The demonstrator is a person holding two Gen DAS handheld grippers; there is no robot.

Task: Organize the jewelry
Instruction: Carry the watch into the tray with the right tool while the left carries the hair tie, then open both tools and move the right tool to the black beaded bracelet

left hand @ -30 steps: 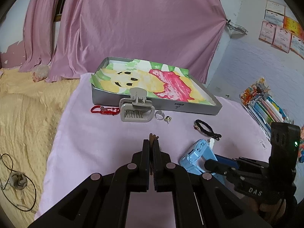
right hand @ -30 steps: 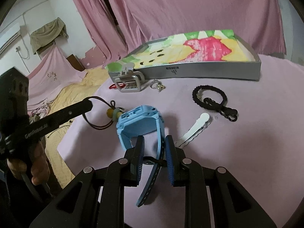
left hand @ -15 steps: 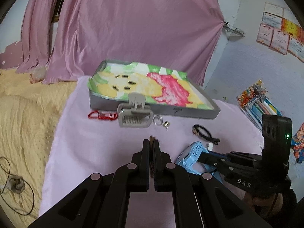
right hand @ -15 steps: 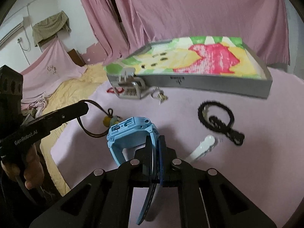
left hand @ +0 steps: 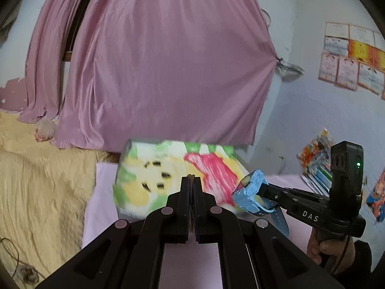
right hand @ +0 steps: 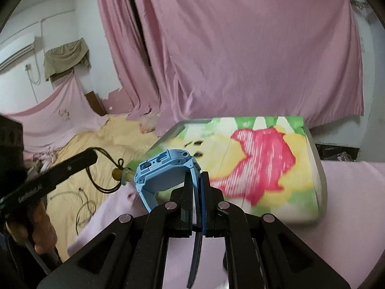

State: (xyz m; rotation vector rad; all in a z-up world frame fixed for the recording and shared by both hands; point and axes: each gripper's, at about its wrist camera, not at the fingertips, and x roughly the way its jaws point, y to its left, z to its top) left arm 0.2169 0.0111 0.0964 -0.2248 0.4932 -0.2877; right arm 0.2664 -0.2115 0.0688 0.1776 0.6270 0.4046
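Right gripper is clamped tight on the strap of the blue watch, carried in the air just short of the tray, which fills 12 to 2 o'clock in its view. Left gripper is pinched shut on a dark cord with a yellow bead, lifted too. Judging by this, both are mid-transport; next comes lowering each over the tray's printed lining and releasing.
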